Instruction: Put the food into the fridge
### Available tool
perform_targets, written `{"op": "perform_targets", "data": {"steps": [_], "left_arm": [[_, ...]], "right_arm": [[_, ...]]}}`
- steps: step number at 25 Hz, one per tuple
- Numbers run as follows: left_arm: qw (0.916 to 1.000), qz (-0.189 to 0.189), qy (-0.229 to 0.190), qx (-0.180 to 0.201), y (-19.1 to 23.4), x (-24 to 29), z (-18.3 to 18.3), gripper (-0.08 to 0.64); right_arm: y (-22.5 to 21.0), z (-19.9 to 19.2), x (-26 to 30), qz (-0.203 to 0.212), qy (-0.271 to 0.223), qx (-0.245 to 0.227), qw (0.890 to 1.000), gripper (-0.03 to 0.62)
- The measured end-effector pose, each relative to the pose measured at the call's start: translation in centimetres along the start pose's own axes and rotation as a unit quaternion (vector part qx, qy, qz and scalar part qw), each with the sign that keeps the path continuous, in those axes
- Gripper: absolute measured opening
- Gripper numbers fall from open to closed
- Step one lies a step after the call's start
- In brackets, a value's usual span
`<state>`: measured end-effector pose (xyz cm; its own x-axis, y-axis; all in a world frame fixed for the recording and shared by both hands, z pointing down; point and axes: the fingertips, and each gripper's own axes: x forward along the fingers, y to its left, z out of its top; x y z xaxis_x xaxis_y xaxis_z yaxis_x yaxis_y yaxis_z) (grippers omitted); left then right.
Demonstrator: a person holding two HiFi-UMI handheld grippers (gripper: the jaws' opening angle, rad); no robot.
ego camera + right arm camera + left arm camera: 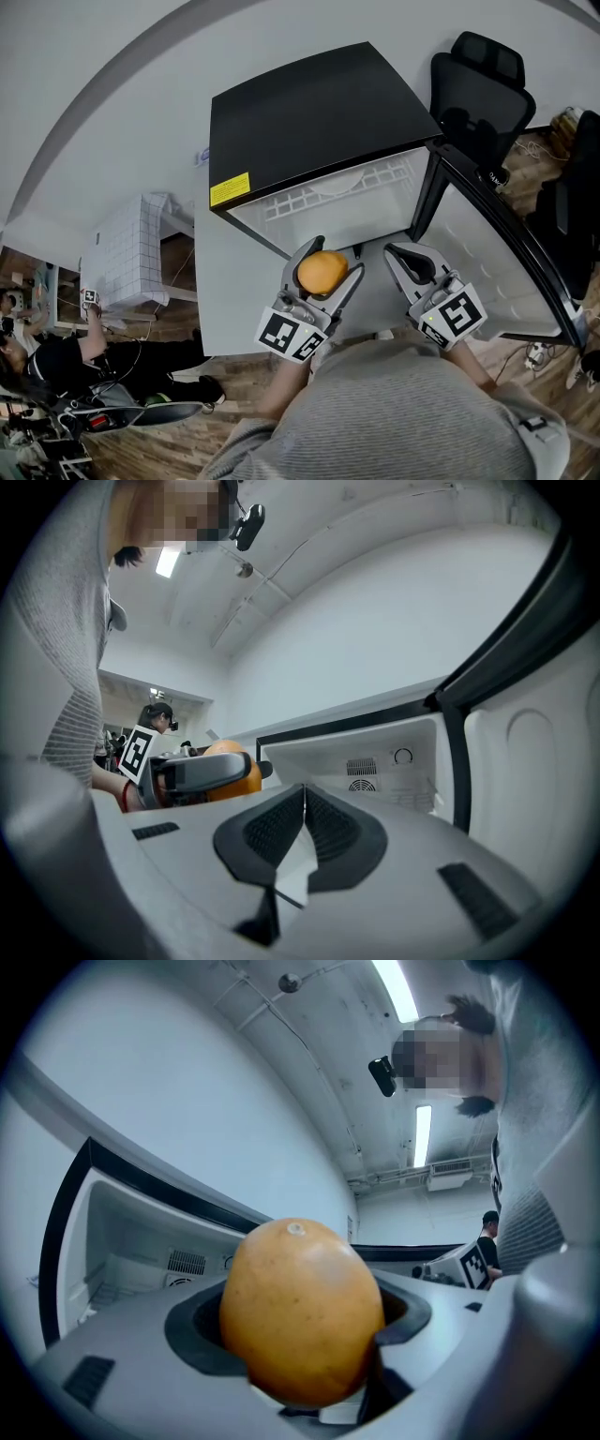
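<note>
A black mini fridge (pixel 319 117) stands open in front of me, its white inside (pixel 337 202) showing a wire shelf. Its door (pixel 497 262) is swung out to the right. My left gripper (pixel 336 258) is shut on a round orange fruit (pixel 322 272), held level just before the opening. In the left gripper view the fruit (pixel 302 1321) fills the space between the jaws, with the fridge interior (pixel 141 1251) beyond it. My right gripper (pixel 401 255) hovers beside it, by the door hinge, shut and empty. The right gripper view shows its pads (pixel 303 827) pressed together and the fruit (pixel 227 750) to the left.
A black office chair (pixel 483 80) stands behind the fridge at the right. A white gridded cabinet (pixel 127 248) sits to the left by the wall. People (pixel 47 361) are at the lower left, over a wooden floor (pixel 225 375).
</note>
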<state>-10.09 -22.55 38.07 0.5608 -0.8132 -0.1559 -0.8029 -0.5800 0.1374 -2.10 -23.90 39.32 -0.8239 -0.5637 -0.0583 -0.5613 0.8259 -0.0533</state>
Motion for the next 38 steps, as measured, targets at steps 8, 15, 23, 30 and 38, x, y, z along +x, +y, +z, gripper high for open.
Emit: {"op": "perform_targets", "data": {"steps": [8,15,23,30,38], "left_arm": [[0.9977,-0.008,0.02,0.065,2.3,2.9,0.2,0.354],[0.9918,-0.018,0.052,0.116,4.5,6.6,-1.2,0.354],[0.9833,0.016,0.081,0.162,8.7,10.1,-2.1,0.354],[0.9749,0.037,0.108,0.191,11.1,11.7,-3.5,0.354],[0.9756,0.067,0.115,0.174,13.0,13.0,-4.0,0.354]], "right_arm": [[-0.2,-0.3,-0.3,-0.004,0.001,-0.001,1.0,0.013],[-0.9,-0.5,-0.6,-0.01,0.001,0.003,1.0,0.013],[-1.0,-0.7,-0.6,-0.008,0.002,0.004,1.0,0.013],[-0.8,-1.4,-0.6,-0.006,0.008,0.005,1.0,0.013],[-0.3,-1.7,-0.6,-0.001,0.009,0.006,1.0,0.012]]}}
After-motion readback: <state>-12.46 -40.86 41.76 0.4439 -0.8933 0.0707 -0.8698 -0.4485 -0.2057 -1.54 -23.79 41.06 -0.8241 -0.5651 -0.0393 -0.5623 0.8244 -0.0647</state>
